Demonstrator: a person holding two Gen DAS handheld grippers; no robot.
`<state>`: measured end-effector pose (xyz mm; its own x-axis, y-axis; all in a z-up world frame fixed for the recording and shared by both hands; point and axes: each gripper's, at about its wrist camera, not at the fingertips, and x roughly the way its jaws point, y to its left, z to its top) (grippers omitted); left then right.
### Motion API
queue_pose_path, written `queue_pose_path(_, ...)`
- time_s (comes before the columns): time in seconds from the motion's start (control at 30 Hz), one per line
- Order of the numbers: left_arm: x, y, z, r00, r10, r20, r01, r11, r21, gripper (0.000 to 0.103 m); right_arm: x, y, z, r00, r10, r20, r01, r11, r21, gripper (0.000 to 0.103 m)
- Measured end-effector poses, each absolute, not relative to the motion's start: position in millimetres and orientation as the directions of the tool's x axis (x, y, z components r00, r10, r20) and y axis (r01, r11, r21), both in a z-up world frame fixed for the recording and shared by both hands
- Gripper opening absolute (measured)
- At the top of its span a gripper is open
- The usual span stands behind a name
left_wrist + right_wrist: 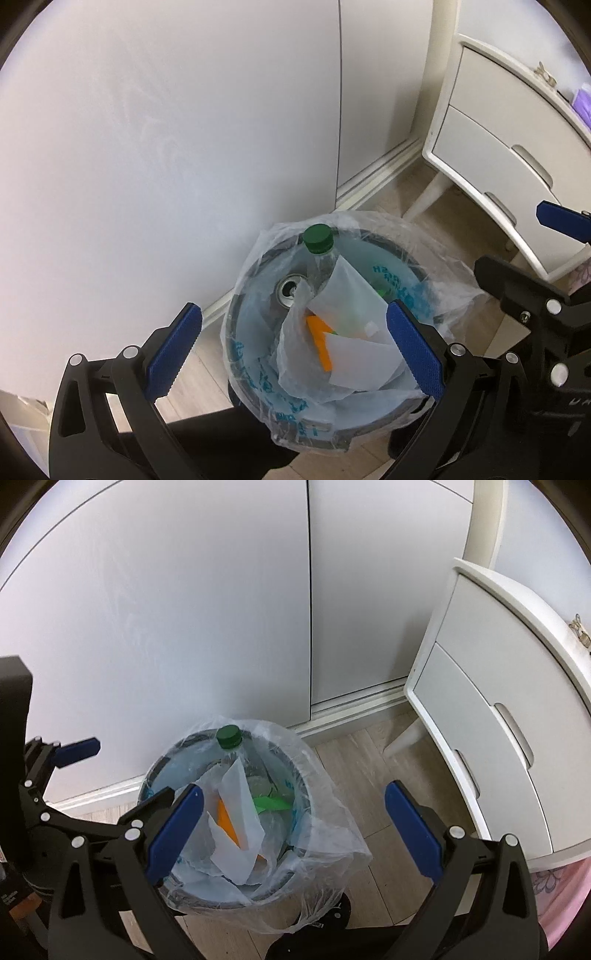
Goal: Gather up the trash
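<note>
A round trash bin (255,373) (301,794) lined with a clear plastic bag (450,291) (332,834) stands on the wood floor by a white wall. Inside are a clear bottle with a green cap (317,238) (229,736), a drink can (289,289), white paper (351,295) (236,797), an orange scrap (320,343) (227,823) and a green scrap (271,803). My left gripper (293,350) hangs open above the bin with nothing between its blue pads. My right gripper (293,830) is open too, over the bin's right side.
A white bedside cabinet (491,147) (498,716) with drawers stands right of the bin on thin legs. White wardrobe doors (166,147) (184,627) and a baseboard rise behind it. Pink fabric (557,890) shows at the lower right. A dark shoe (332,915) sits below the bin.
</note>
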<state>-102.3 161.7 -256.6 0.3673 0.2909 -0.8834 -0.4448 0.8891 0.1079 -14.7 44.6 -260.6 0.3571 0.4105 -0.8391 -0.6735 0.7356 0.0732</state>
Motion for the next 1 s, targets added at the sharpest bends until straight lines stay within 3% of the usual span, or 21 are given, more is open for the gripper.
queue_pose_path(0.3,-110,156,-261,0.355,0.344,-0.869,-0.479,0.865,0.147,0.097,-26,39,-242,0.379,0.45,-0.809,-0.694,0.716,0.073,0.096)
queue_pose_path(1.0,-129,170,-266,0.373,0.366,-0.852,-0.56,0.822,0.108,0.097,-37,48,-240,0.395,0.457,-0.797,-0.709,0.703,0.051,0.096)
